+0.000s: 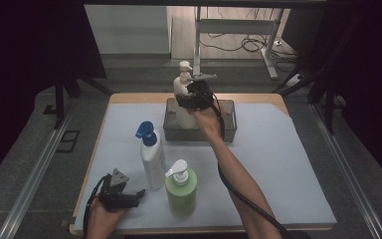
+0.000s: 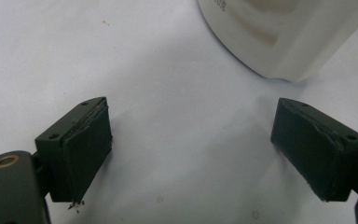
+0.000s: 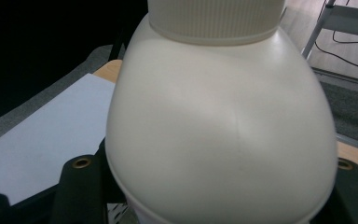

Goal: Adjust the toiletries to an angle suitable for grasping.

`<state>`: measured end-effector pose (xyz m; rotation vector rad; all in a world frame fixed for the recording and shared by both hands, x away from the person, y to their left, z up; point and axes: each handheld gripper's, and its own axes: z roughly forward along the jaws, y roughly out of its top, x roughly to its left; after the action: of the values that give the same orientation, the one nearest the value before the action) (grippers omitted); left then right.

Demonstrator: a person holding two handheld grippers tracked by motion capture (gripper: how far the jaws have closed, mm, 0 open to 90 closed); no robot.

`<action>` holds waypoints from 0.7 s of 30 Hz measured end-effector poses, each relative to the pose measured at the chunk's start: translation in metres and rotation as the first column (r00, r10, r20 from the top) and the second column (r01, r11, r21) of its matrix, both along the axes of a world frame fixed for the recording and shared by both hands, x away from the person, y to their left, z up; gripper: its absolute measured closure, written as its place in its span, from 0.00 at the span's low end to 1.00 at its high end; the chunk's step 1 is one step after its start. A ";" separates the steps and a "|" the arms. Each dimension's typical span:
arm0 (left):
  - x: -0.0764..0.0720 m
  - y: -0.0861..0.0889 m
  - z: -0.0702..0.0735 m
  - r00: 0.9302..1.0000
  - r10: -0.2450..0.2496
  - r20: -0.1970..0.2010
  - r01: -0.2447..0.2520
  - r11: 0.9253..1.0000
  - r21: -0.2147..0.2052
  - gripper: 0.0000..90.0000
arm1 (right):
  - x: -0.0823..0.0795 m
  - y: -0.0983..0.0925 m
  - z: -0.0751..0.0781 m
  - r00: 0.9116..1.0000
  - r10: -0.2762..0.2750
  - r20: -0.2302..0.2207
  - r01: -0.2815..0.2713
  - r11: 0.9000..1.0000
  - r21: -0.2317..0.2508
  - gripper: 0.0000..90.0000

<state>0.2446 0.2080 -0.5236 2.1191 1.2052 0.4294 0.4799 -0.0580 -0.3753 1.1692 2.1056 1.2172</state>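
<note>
High view: white-covered table [image 1: 278,164], grey carpet [image 1: 30,149], floor cables [image 1: 248,44] beyond.

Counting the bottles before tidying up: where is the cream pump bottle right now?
In the high view, the cream pump bottle is at the table's far side, held in the right claw over the grey bin.

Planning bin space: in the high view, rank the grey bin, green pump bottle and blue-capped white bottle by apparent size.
1. Grey bin, clearly largest though farthest.
2./3. Green pump bottle and blue-capped white bottle: look alike, taller versus wider; unranked.
</note>
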 end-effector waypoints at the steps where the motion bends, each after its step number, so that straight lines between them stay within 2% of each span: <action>1: 0.000 0.000 0.000 1.000 0.000 0.000 0.000 1.000 0.000 0.13 | 0.000 0.001 -0.004 1.000 -0.001 -0.009 0.001 1.000 0.001 0.41; 21: 0.000 0.000 0.000 1.000 0.001 0.000 -0.001 1.000 0.000 0.13 | -0.003 0.002 -0.026 1.000 -0.002 -0.017 0.002 1.000 -0.021 0.41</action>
<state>0.2445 0.2080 -0.5236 2.1186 1.2061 0.4289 0.4768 -0.0563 -0.4012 1.1767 2.1240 1.1855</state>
